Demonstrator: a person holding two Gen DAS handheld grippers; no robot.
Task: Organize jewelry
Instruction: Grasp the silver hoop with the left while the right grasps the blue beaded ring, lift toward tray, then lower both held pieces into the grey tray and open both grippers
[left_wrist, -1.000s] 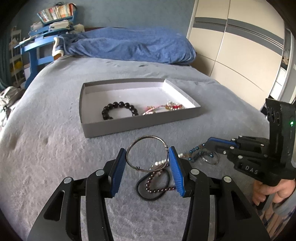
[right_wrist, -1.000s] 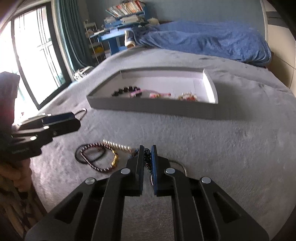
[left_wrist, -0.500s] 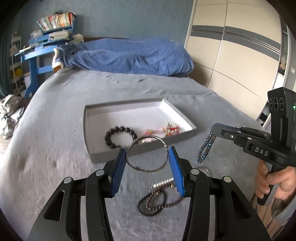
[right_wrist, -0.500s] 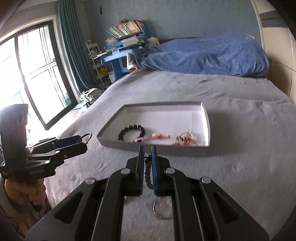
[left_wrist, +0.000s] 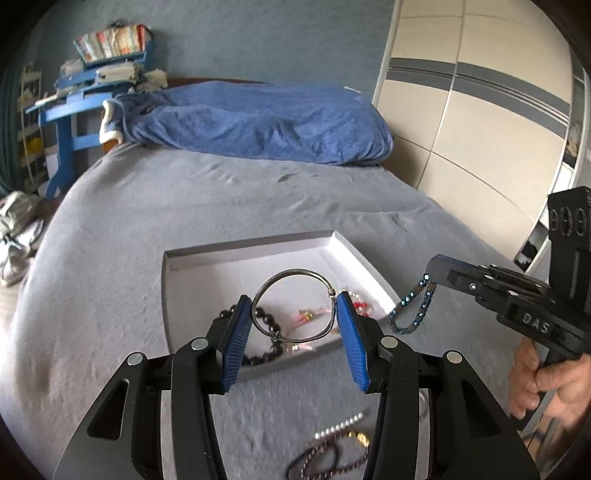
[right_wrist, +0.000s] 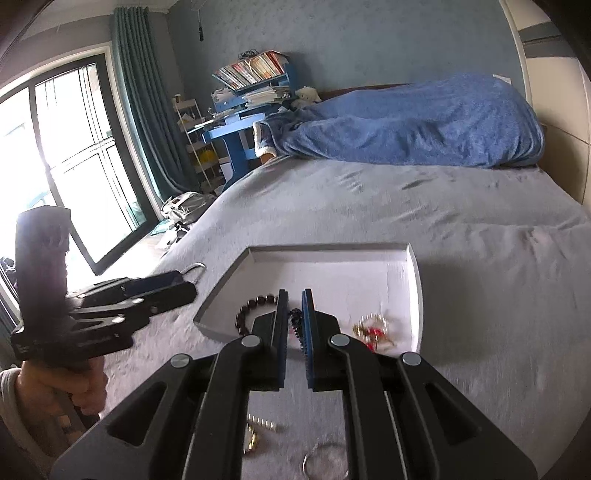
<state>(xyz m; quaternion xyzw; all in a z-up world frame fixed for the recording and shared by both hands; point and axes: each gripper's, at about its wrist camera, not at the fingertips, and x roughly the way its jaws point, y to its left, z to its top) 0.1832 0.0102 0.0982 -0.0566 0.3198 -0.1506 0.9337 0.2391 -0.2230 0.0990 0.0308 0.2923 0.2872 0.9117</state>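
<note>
Left gripper (left_wrist: 293, 317) pinching the wire bangle (left_wrist: 295, 304), right gripper (right_wrist: 294, 314) clamped on the beaded bracelet (left_wrist: 412, 308); I'd lower both well inside the tray (left_wrist: 255, 245) rim before releasing.

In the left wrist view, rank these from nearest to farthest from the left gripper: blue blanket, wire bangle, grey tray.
1. wire bangle, clamped between the left gripper fingers.
2. grey tray, just ahead on the bed.
3. blue blanket, far end of the bed.
</note>
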